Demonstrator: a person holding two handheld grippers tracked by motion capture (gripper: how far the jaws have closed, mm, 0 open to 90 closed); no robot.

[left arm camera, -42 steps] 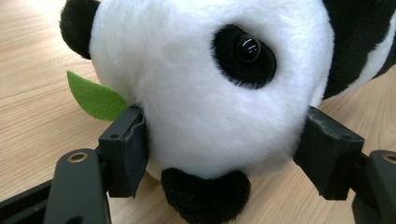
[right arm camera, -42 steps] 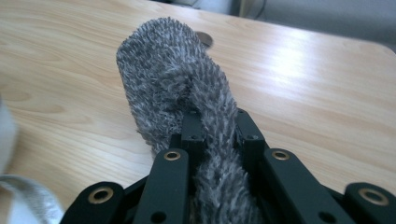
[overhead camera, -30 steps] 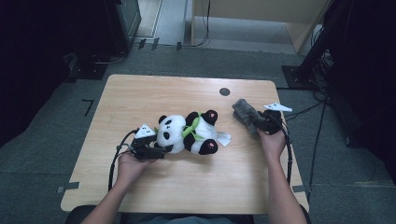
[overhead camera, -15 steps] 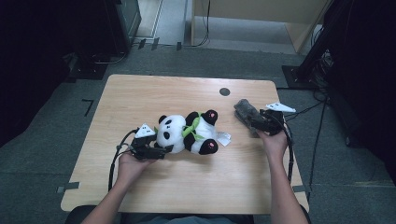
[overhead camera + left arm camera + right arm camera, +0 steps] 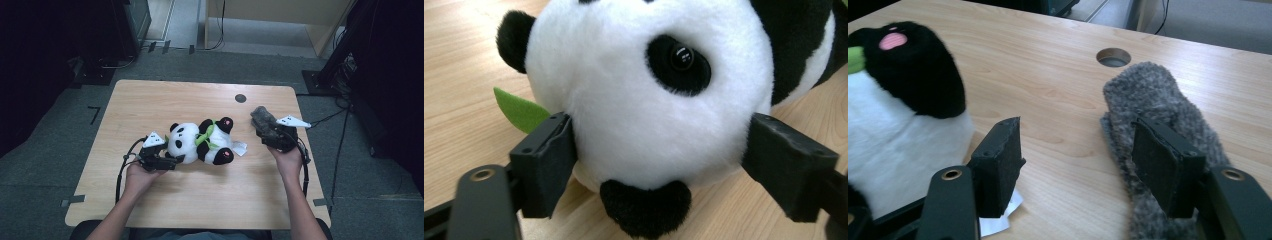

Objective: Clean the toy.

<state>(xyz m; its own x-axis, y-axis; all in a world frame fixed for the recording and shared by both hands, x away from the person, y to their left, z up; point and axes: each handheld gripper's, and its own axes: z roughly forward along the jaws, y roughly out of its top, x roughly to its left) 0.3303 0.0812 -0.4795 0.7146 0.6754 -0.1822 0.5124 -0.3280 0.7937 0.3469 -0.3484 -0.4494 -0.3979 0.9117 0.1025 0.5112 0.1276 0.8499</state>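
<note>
The left gripper [image 5: 172,160] has its jaws spread wide round the panda's [image 5: 200,142] head at table centre; they have just been opening, pads against the fur on both sides. At three o'clock from the panda, the right gripper [image 5: 265,127] stands half apart, with one jaw lying on the grey sock [image 5: 1158,125].
</note>
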